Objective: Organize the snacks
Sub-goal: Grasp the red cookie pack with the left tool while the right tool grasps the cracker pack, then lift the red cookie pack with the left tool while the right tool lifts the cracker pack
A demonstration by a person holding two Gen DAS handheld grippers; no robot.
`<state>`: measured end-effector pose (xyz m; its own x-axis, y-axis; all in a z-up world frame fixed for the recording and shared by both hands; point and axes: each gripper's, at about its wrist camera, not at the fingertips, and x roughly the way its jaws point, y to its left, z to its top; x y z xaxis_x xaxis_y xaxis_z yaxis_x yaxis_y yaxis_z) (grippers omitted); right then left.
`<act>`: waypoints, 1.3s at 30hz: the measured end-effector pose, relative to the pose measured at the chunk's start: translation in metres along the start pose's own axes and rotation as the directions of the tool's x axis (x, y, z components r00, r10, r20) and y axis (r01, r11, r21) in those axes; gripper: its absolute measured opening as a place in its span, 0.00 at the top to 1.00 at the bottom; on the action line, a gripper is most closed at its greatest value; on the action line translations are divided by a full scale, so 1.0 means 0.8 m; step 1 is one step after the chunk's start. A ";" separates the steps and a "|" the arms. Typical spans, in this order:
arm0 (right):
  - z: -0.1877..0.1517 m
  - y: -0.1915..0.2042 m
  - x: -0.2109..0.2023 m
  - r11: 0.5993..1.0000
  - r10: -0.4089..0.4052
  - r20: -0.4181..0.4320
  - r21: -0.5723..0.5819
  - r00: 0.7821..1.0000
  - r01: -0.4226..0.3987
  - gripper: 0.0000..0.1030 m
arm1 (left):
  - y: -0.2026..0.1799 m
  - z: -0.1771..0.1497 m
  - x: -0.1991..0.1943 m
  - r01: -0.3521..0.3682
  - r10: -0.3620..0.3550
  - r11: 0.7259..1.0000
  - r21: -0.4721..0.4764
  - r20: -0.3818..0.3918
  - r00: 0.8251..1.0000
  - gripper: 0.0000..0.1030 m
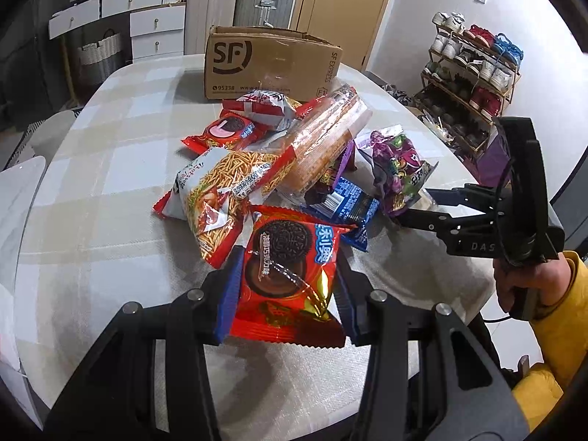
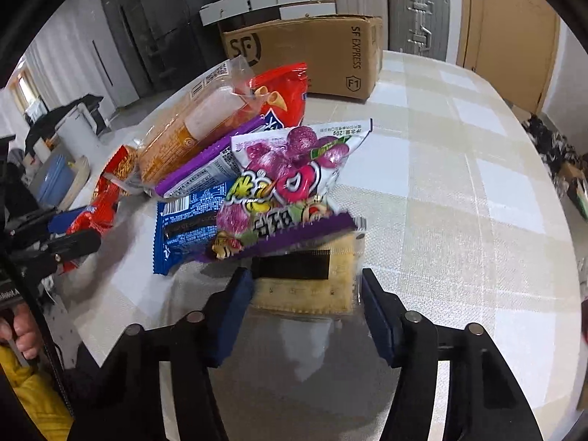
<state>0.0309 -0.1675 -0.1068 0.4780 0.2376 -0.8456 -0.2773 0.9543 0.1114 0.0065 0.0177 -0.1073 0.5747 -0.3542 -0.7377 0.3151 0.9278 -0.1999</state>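
A pile of snack packets lies mid-table. My left gripper (image 1: 284, 294) has its blue pads on both sides of a red Oreo packet (image 1: 290, 272) and is shut on it. My right gripper (image 2: 305, 308) is open around a clear-wrapped cracker pack (image 2: 305, 290), pads a little apart from it. A purple candy bag (image 2: 290, 183) lies on top of the cracker pack's far end. The right gripper also shows in the left wrist view (image 1: 422, 205), at the candy bag (image 1: 397, 169). A brown SF Express cardboard box (image 1: 268, 62) stands open at the table's far side.
The pile holds a noodle-snack bag (image 1: 224, 191), a long biscuit sleeve (image 1: 323, 139), a blue packet (image 2: 191, 220) and other red packets (image 1: 228, 132). The checked tablecloth (image 2: 459, 202) covers the round table. A shoe rack (image 1: 474, 73) stands right, suitcases (image 1: 262, 3) behind.
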 end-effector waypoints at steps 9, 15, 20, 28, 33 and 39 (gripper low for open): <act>0.005 0.011 0.015 0.998 -0.037 -0.013 -0.044 0.999 0.036 0.10 | 0.000 0.001 0.001 0.003 -0.003 1.000 -0.002 -0.003 1.000 0.59; 0.003 0.024 0.022 0.995 -0.062 -0.017 -0.076 0.998 0.061 0.03 | 0.003 0.000 0.000 0.009 -0.009 1.000 -0.012 0.002 1.000 0.59; 0.003 0.023 0.023 0.996 -0.072 -0.011 -0.057 0.997 0.071 0.03 | 0.002 -0.002 0.000 0.011 -0.011 1.000 -0.010 -0.003 1.000 0.59; -0.008 0.012 -0.001 1.000 -0.006 0.027 0.004 1.000 0.005 0.34 | 0.004 -0.002 -0.007 0.018 -0.017 1.000 -0.020 0.007 1.000 0.59; -0.021 0.008 -0.013 0.998 0.063 0.040 0.027 0.997 -0.065 0.34 | 0.004 -0.003 -0.009 0.019 -0.019 1.000 -0.021 0.012 1.000 0.59; -0.036 -0.005 -0.026 0.984 0.148 0.066 0.092 0.987 -0.154 0.35 | 0.001 -0.003 -0.014 0.020 -0.020 1.000 -0.019 0.018 1.000 0.59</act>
<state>-0.0018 -0.1813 -0.1046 0.4855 0.3875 -0.7837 -0.2696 0.9191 0.2875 -0.0013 0.0229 -0.1010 0.5821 -0.3748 -0.7216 0.3127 0.9224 -0.2269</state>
